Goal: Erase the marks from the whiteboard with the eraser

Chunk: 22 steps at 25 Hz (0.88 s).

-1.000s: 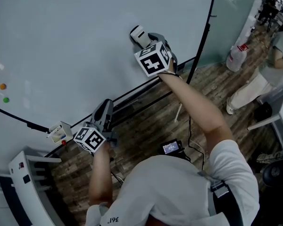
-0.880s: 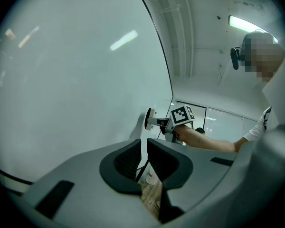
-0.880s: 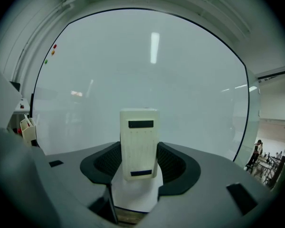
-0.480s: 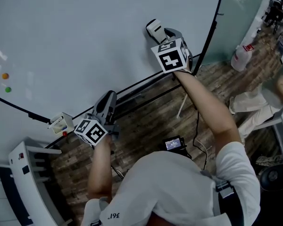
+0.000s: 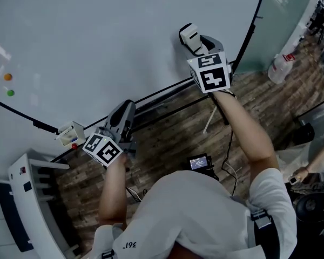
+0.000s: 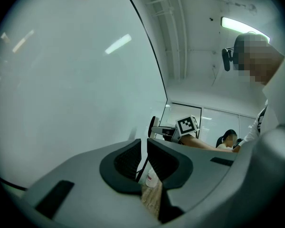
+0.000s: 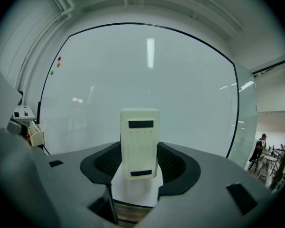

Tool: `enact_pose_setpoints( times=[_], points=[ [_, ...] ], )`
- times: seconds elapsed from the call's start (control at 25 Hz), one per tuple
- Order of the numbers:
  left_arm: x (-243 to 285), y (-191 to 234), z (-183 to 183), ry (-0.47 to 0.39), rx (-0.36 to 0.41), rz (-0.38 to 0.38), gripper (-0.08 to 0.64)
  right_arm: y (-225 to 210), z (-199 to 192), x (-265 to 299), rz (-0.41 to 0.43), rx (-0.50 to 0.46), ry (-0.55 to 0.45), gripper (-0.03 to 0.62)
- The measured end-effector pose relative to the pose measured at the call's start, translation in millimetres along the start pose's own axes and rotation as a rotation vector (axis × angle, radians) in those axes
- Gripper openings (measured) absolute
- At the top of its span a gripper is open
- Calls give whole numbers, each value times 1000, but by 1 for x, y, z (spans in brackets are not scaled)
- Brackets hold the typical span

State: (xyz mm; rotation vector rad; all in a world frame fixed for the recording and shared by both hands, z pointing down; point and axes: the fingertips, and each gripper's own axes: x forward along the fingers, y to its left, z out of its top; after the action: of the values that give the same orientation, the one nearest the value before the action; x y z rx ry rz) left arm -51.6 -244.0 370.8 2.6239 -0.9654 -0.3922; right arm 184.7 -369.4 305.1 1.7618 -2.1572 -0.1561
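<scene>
Since a second ago, the right gripper (image 5: 198,42) has slid the eraser (image 5: 189,36) further to the right along the whiteboard (image 5: 97,31), near its right edge. At the far left of the board sit three small round magnets (image 5: 4,82), red, orange and green. Below them, a small box (image 5: 70,135) hangs at the lower corner of the frame. The left gripper (image 5: 126,111) is held low, beside the bottom edge of the board; its jaws are almost together, with only a thin slit between them, and they hold nothing. Further right, the right gripper's jaws are clamped on both sides of the white eraser, which is pressed against the board.
</scene>
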Motion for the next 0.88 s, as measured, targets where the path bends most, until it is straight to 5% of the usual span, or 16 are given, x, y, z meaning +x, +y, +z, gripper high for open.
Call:
enact_pose_setpoints(
  times=[0.88],
  points=[
    [-45,-17,-21,-20,-49,14,28,60,-48,-64,125,102,10,253]
  ],
)
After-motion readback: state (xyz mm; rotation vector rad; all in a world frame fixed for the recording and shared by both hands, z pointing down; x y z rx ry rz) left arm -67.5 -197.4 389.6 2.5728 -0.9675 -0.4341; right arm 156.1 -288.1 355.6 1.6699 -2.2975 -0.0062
